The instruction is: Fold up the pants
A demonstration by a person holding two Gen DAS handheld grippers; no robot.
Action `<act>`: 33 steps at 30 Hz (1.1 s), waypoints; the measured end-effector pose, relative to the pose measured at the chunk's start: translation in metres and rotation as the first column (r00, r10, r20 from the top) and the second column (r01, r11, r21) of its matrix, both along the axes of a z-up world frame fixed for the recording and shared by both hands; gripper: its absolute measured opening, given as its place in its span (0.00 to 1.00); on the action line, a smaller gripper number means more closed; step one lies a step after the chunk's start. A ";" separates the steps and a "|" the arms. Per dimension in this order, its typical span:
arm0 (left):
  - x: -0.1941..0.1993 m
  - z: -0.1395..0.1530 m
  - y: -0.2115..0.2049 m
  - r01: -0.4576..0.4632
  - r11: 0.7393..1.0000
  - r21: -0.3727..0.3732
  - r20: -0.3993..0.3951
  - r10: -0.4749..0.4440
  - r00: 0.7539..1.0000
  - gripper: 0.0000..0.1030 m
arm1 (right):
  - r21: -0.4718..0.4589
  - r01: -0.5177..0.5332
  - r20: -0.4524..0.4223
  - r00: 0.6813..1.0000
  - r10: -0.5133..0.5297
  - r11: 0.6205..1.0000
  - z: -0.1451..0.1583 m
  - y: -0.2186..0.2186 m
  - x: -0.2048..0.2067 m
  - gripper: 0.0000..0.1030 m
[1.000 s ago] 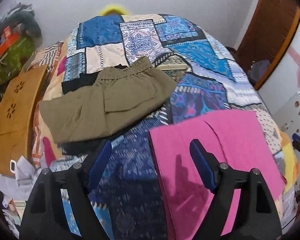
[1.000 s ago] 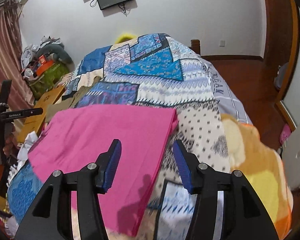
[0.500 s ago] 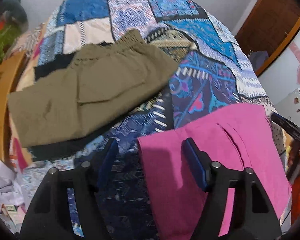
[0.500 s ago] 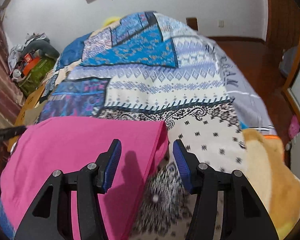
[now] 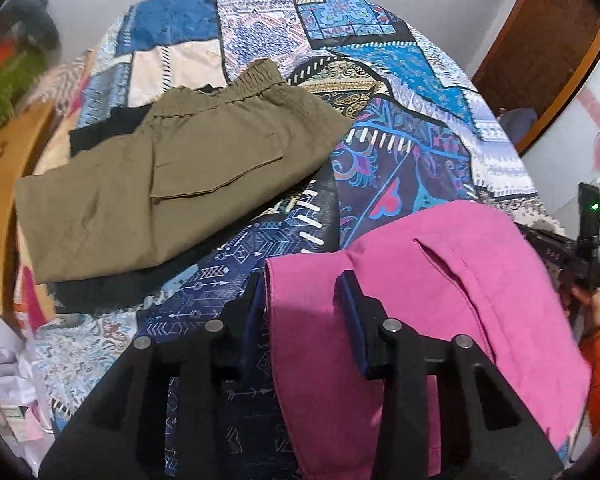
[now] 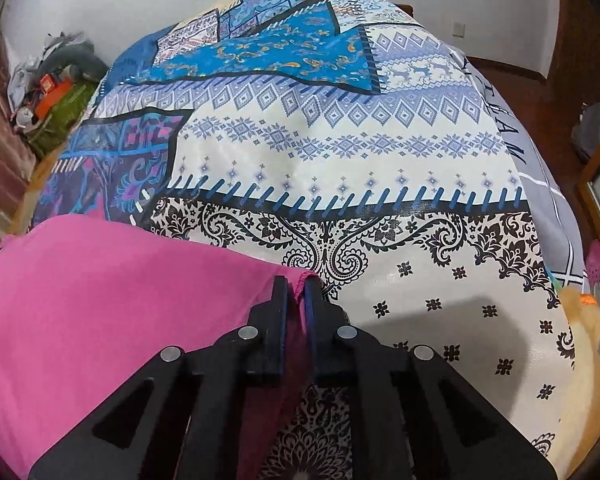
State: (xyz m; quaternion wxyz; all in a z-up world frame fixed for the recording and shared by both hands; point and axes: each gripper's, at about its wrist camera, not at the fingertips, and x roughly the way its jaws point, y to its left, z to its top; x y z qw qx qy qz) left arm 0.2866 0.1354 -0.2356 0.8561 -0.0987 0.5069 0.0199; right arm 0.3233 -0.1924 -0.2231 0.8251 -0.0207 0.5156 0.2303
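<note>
Pink pants (image 5: 452,280) lie flat on the patterned bedspread (image 5: 400,160). My left gripper (image 5: 300,292) is partly open, its two fingers standing either side of the pants' near-left corner edge, with cloth between them. In the right wrist view the pink pants (image 6: 100,312) fill the lower left. My right gripper (image 6: 296,288) is shut on the pants' far right corner, and a bit of pink hem shows between the pads.
Folded olive pants (image 5: 172,184) lie on a black garment (image 5: 100,288) at the left of the bed. A brown board (image 5: 0,184) and clutter stand by the left edge. The bedspread (image 6: 340,160) stretches ahead. An orange blanket (image 6: 588,340) lies at the right.
Both grippers moved down and forward onto the pink pants. My right gripper closed on the right corner. My left gripper narrowed around the left corner edge.
</note>
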 end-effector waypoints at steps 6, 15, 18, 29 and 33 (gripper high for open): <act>-0.002 0.005 -0.004 -0.014 0.997 0.073 0.009 0.014 1.000 0.46 | -0.043 0.003 0.006 1.000 -0.003 0.999 0.000 0.003 -0.002 0.02; -0.018 0.043 0.006 -0.015 0.989 0.146 0.046 0.009 0.999 0.50 | -0.016 -0.005 0.084 0.996 0.006 1.000 0.062 -0.003 -0.023 0.08; -0.020 0.060 -0.005 0.024 0.987 0.159 0.090 -0.039 0.995 0.63 | 0.025 -0.065 0.120 0.991 0.061 0.998 0.089 0.013 -0.037 0.15; 0.002 0.064 -0.053 0.149 0.979 0.139 0.100 -0.164 0.981 0.89 | 0.064 -0.317 0.153 0.940 0.305 0.946 0.105 0.106 -0.069 0.72; 0.011 0.039 -0.057 0.168 0.971 0.167 0.016 -0.173 0.985 0.88 | 0.060 -0.349 0.027 0.937 0.348 0.935 0.074 0.124 -0.061 0.72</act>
